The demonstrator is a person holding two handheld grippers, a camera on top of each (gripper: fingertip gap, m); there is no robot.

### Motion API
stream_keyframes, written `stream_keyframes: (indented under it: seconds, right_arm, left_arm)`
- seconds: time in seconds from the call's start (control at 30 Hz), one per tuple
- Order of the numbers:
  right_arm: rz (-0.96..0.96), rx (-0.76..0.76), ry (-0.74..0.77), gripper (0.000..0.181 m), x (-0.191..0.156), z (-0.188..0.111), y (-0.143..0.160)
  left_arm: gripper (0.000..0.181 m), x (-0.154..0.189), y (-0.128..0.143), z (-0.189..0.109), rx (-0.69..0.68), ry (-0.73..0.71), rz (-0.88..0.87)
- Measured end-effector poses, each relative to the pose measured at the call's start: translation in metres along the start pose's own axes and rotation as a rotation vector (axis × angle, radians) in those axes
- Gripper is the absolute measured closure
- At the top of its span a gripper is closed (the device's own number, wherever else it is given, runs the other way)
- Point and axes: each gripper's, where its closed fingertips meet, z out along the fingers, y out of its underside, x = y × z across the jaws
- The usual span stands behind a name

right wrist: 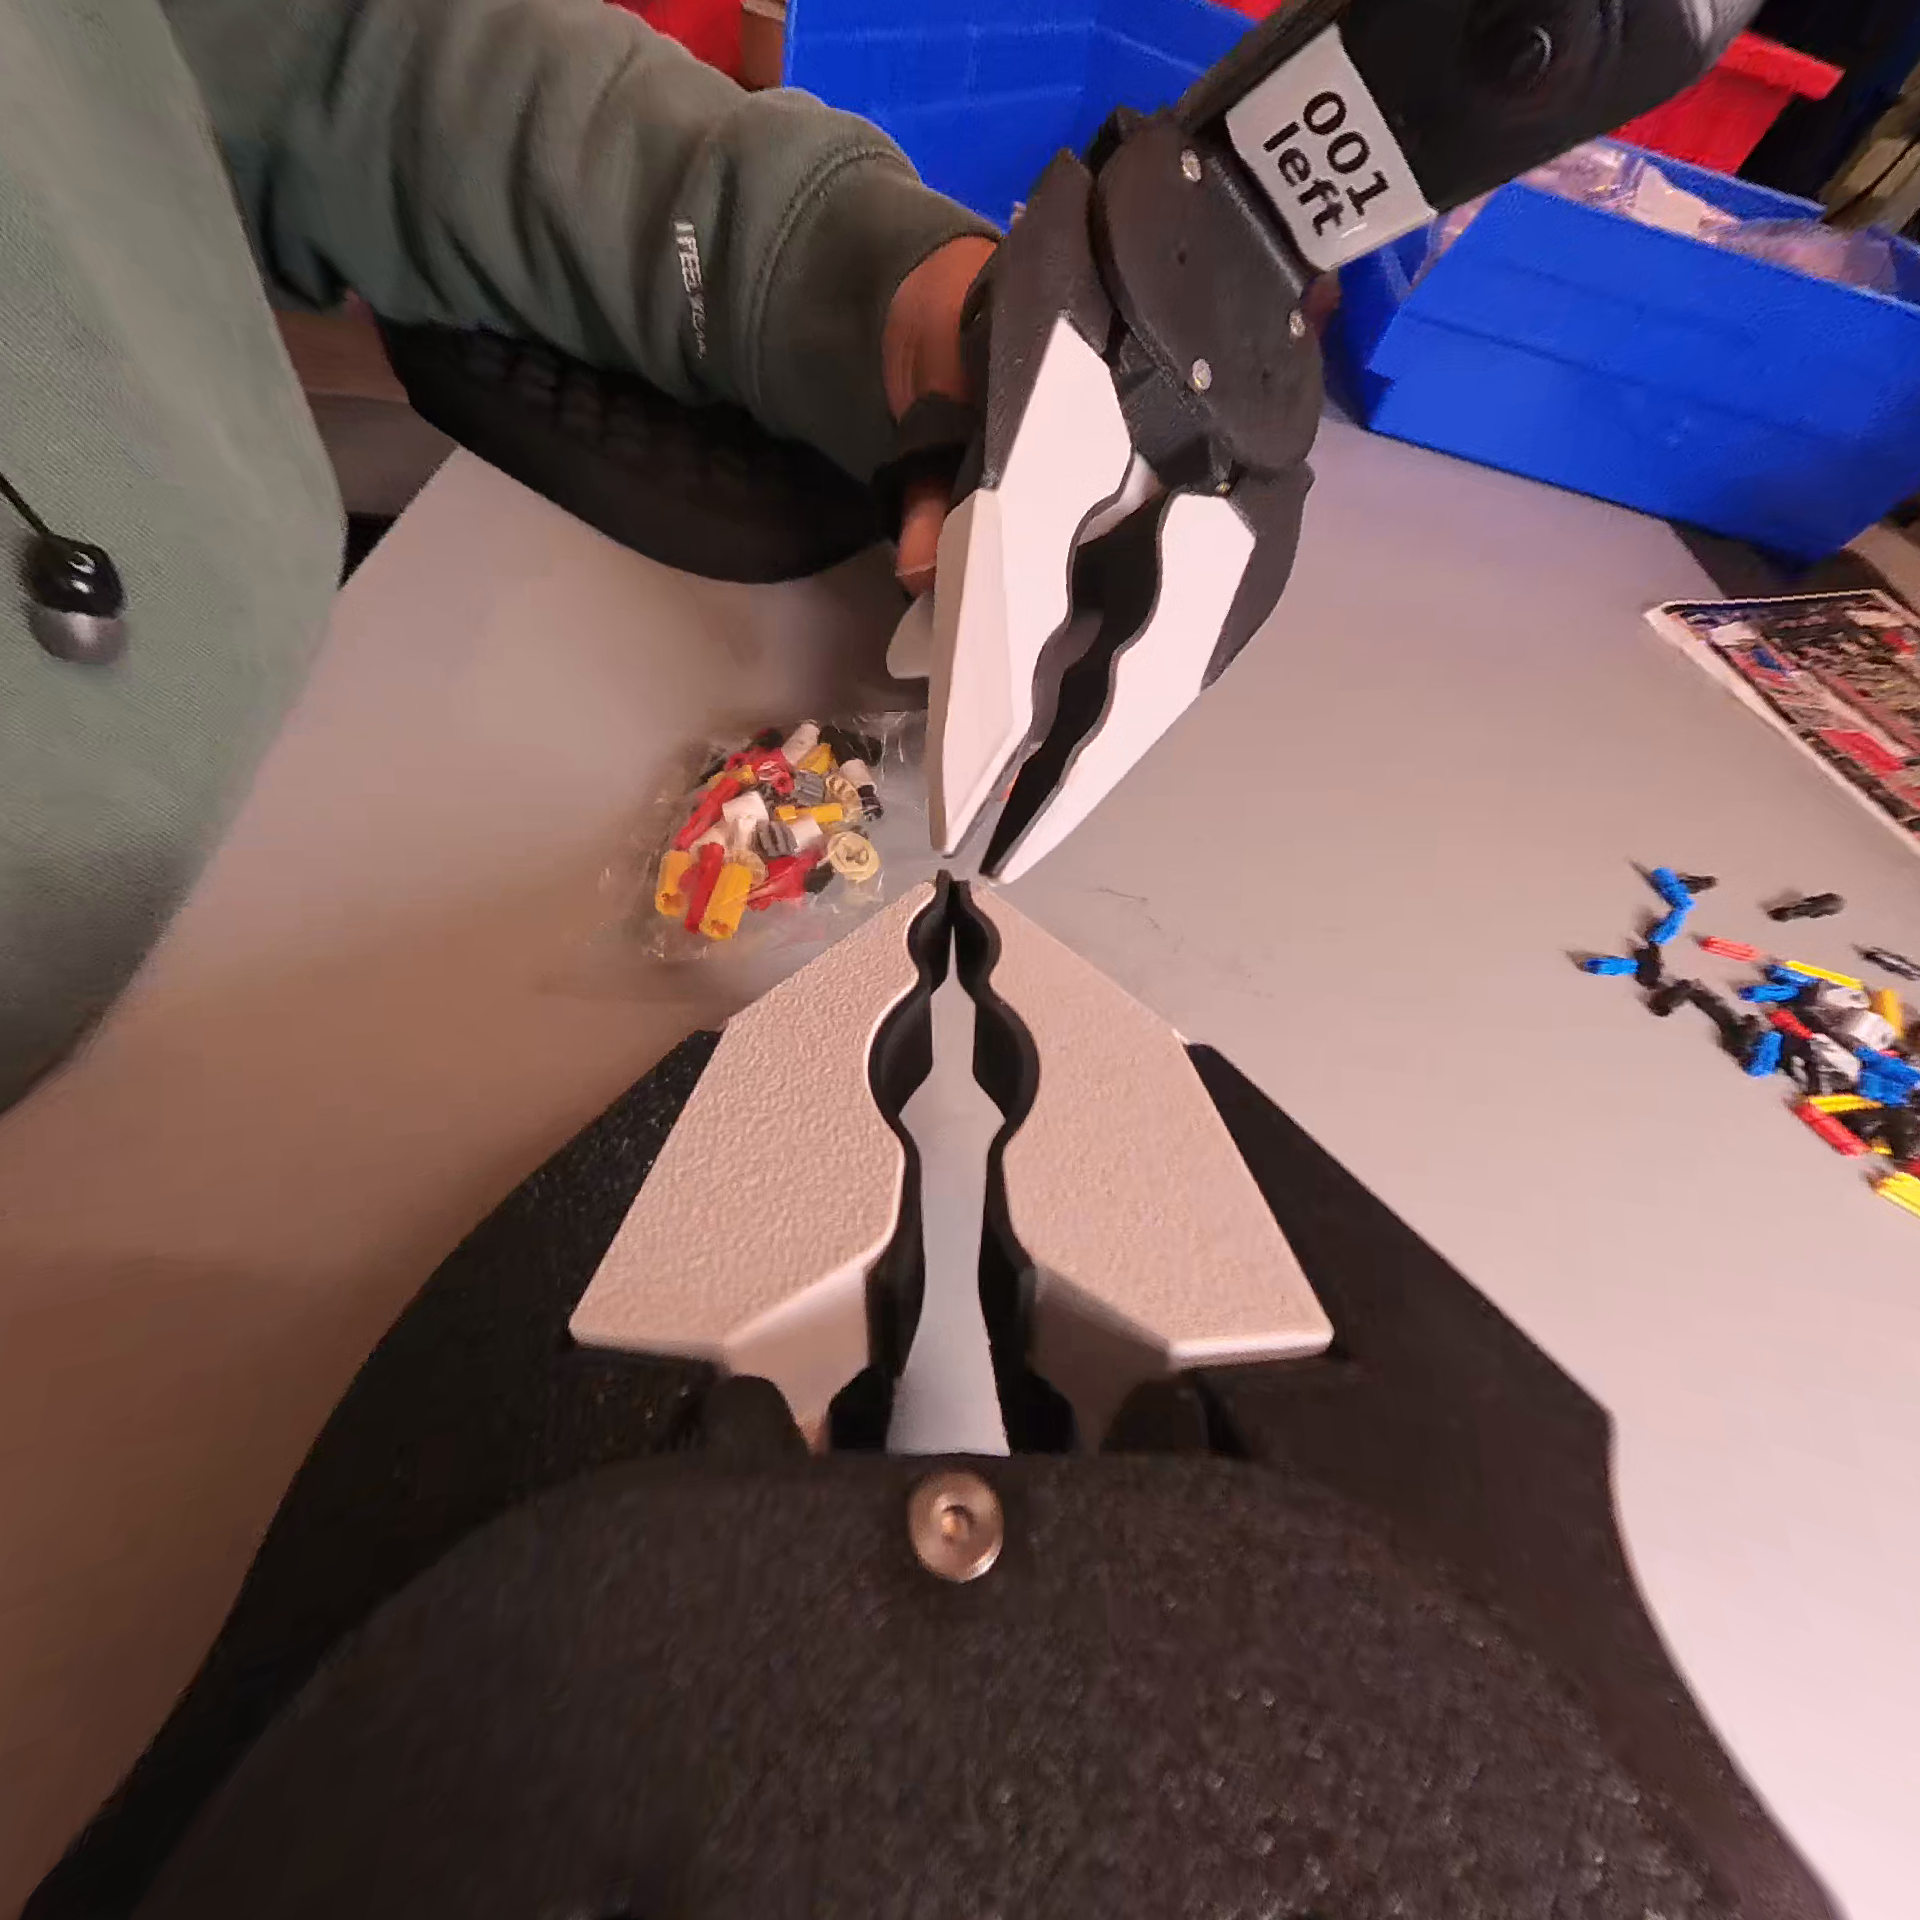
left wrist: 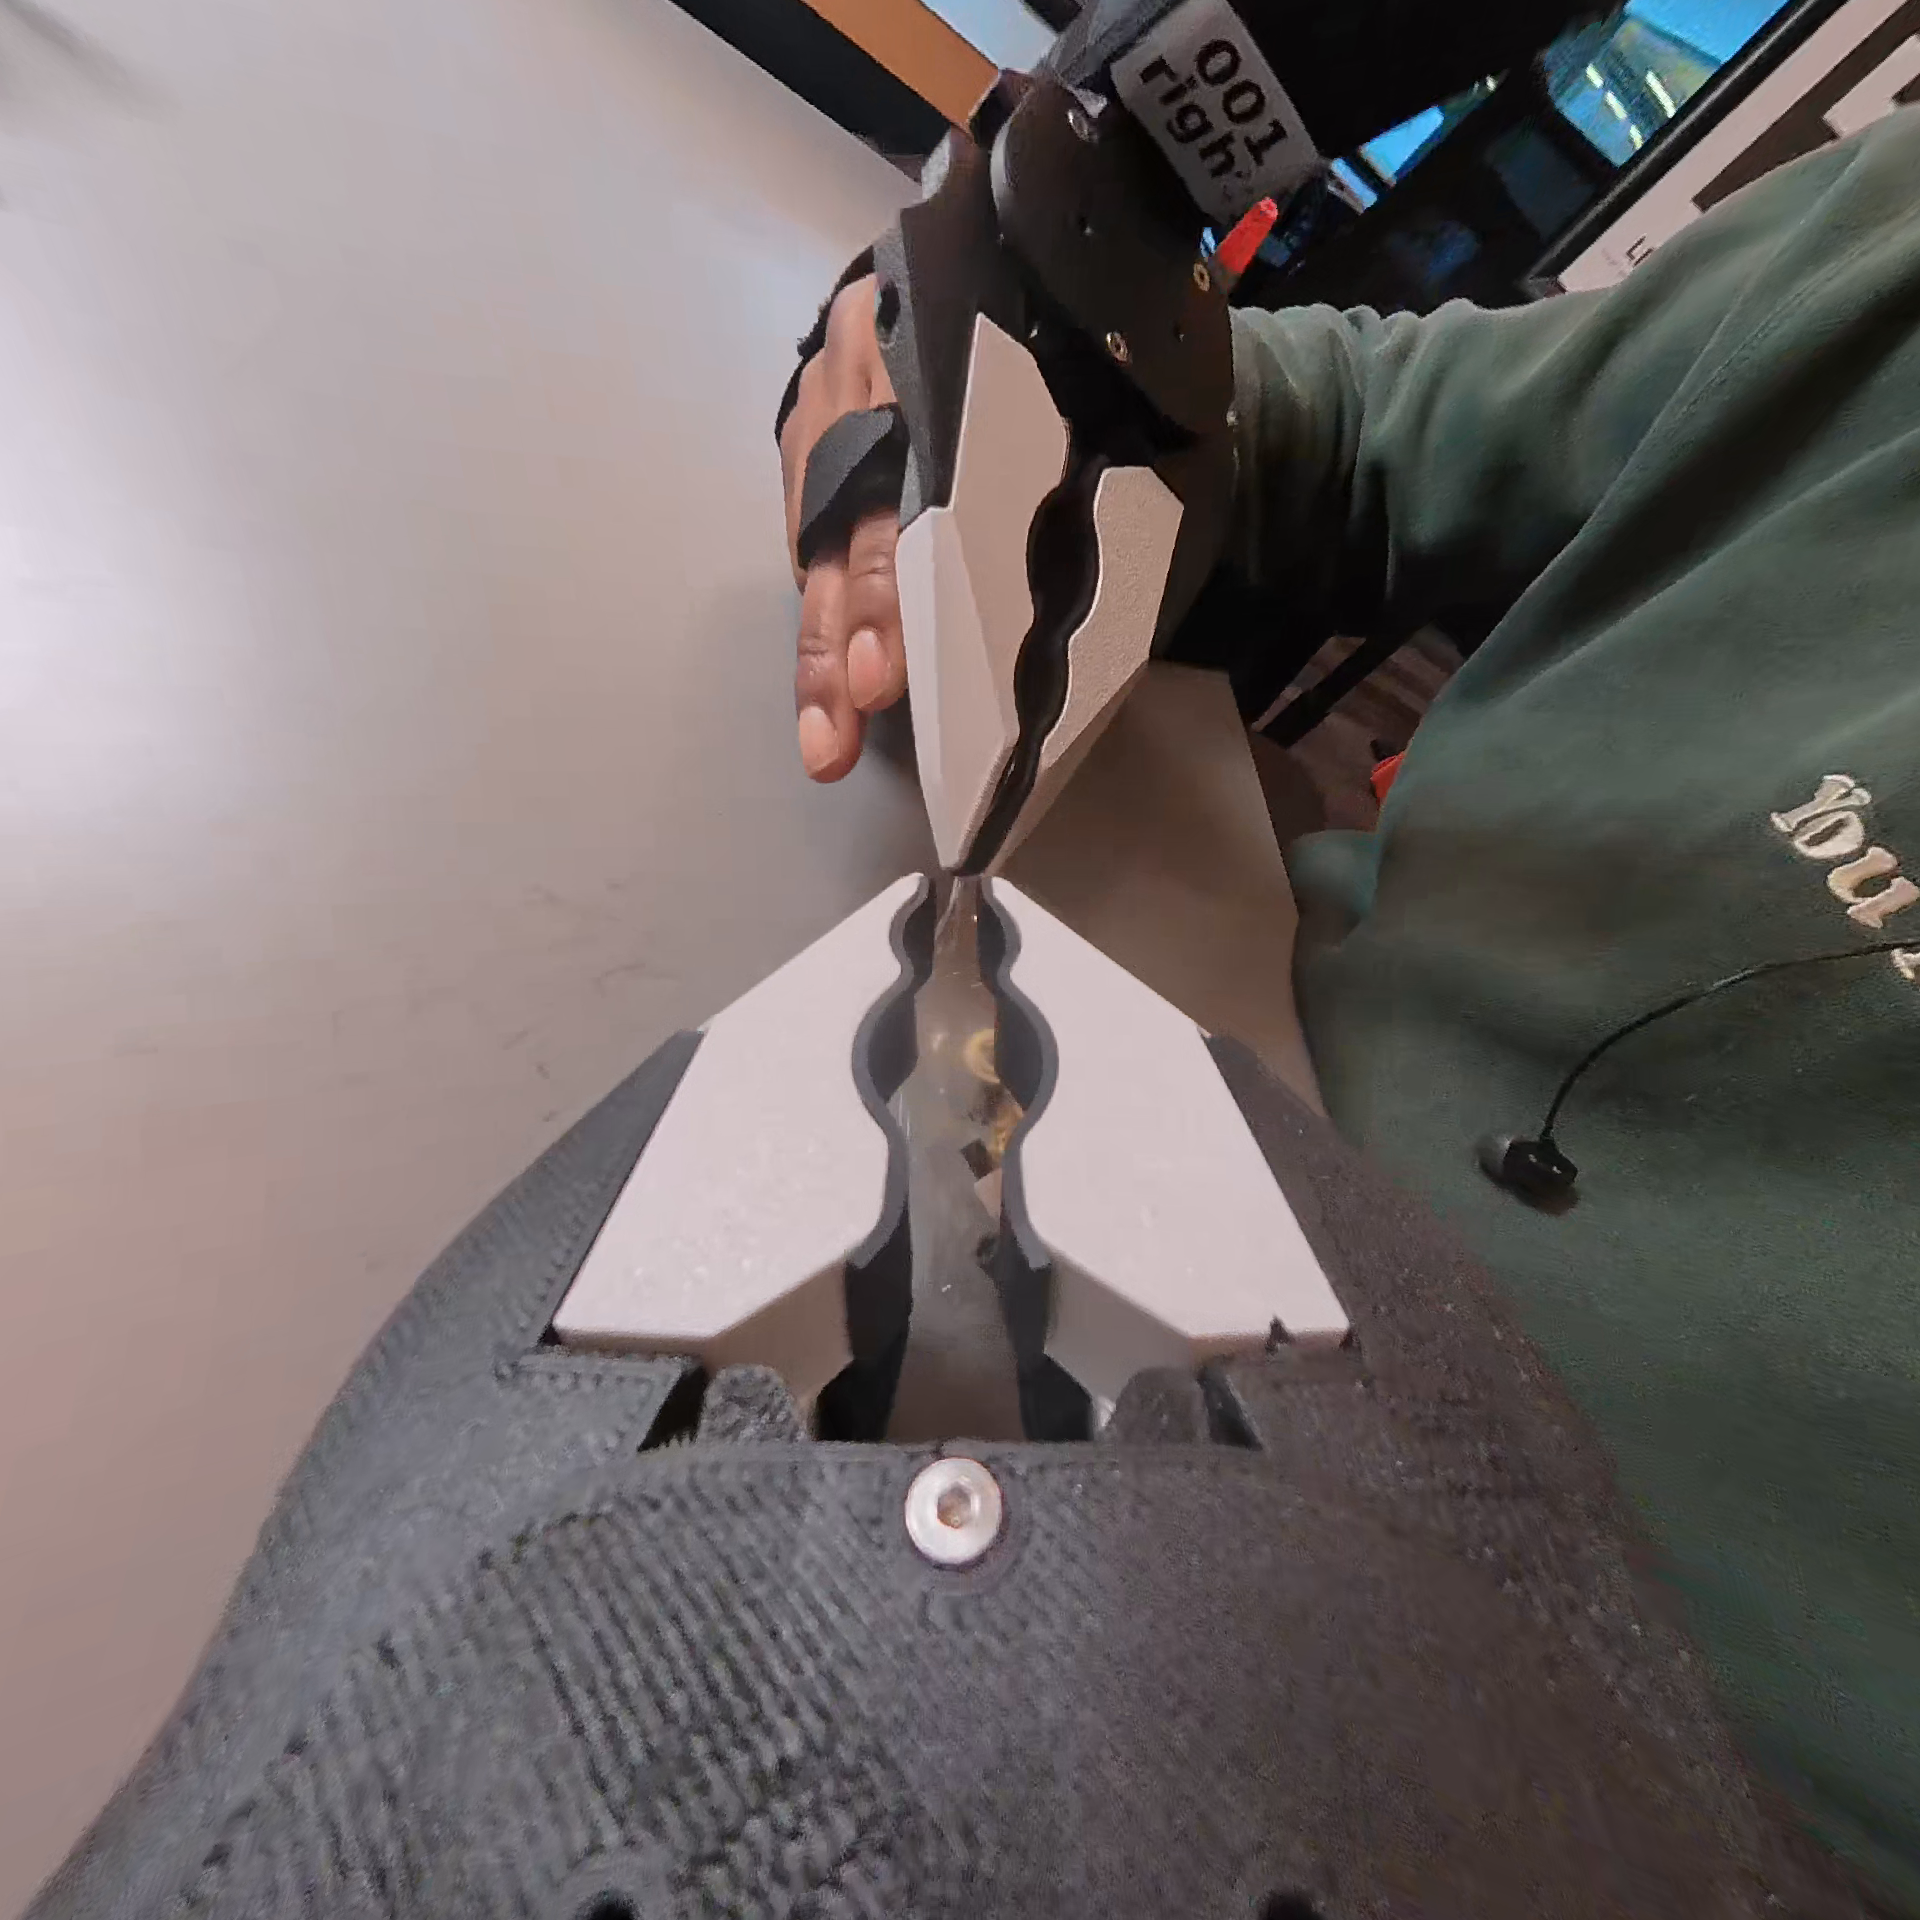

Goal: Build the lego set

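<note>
A clear plastic bag (right wrist: 769, 831) of small red, yellow, grey and white lego pieces is at the middle of the grey table (right wrist: 1403, 790). My left gripper (left wrist: 951, 883) and my right gripper (right wrist: 951, 894) meet tip to tip, both shut on the bag's plastic edge. In the left wrist view the clear bag (left wrist: 971, 1081) shows between my left gripper's fingers, and the right gripper (left wrist: 966, 857) points down onto its tips. In the right wrist view the left gripper (right wrist: 977, 868) comes down from above, with the bag to its left.
Loose blue, black, red and yellow lego pieces (right wrist: 1808, 1029) lie scattered at the right. An instruction booklet (right wrist: 1829, 686) lies beyond them. Blue bins (right wrist: 1662, 343) and a red bin (right wrist: 1745, 83) stand at the table's back. A person in a green sweatshirt (left wrist: 1610, 727) holds both grippers.
</note>
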Motion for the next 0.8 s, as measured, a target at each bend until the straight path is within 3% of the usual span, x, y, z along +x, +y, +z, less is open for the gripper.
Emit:
stream_keyframes:
  seconds: [0.33,0.6,0.7,0.8]
  right_arm:
    - [0.132,0.061,-0.082,0.181,-0.006,-0.006,-0.010]
    - [0.329,-0.002,-0.145,0.181,-0.007,-0.008,-0.003]
    - [0.202,0.024,-0.082,0.181,-0.006,-0.006,-0.008]
    - [-0.233,0.009,0.111,0.181,-0.002,-0.004,-0.016]
  left_arm:
    - [0.181,0.010,-0.004,0.006,0.007,0.004,0.091]
    - [0.181,0.005,-0.003,0.010,-0.083,-0.191,0.293]
    - [0.181,0.007,-0.005,0.006,-0.035,-0.074,0.079]
    - [0.181,0.009,-0.010,-0.001,0.055,0.114,-0.197]
